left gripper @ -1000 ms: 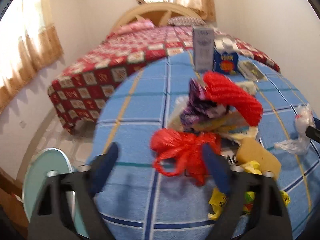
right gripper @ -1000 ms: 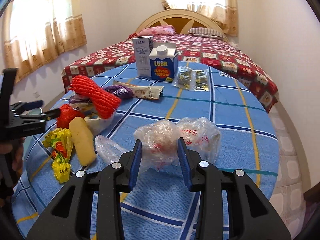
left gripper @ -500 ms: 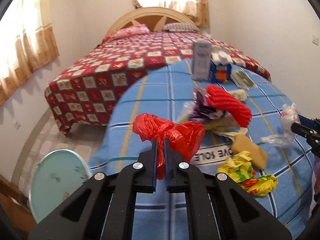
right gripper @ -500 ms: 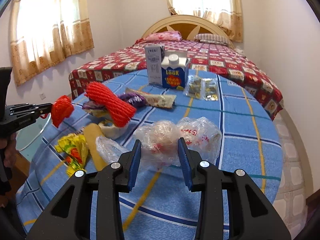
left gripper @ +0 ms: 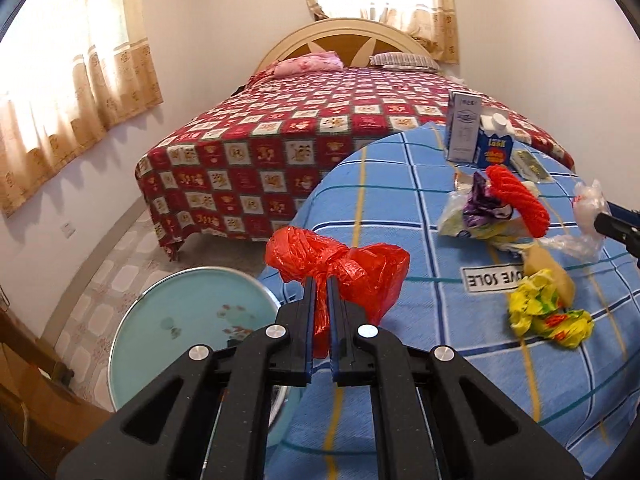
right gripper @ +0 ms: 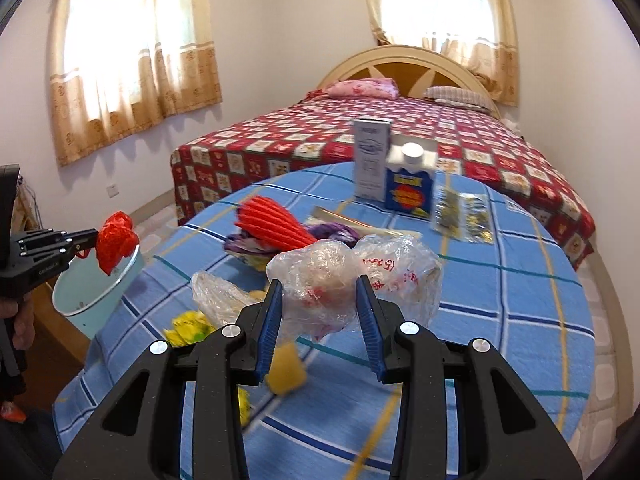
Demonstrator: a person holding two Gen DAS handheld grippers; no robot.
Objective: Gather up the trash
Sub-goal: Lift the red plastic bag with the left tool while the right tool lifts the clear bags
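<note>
bed [left gripper: 320,140] sat behind the table [left gripper: 400,208], red checked quilt. table wore a blue checked cloth and carried the litter. pale blue bin [left gripper: 188,320] stood on the floor just off the table's left edge, mouth up.

left gripper [left gripper: 320,292] was clamped fully together on the red plastic bag [left gripper: 340,268], pinching the knotted neck, bag hanging free over the table's left edge, near the bin. right gripper [right gripper: 320,308] was partly closed on the clear plastic bag [right gripper: 320,280], pads pressing its crumpled bulk, bag lifted clear of the table's near side.

remaining on the table: red mesh net [left gripper: 520,200] toward the middle, purple wrapper [left gripper: 480,196] touching it, yellow wrapper [left gripper: 548,312] on the near right side, two cartons [right gripper: 392,172] at the far side toward the bed.

handling call: both bags looked near weightless, limp, slick film. best taken at a bunched knot or wad, as now; a light pinch on loose film could slip or tear. they would likely drift on release, so drop close over the bin.
</note>
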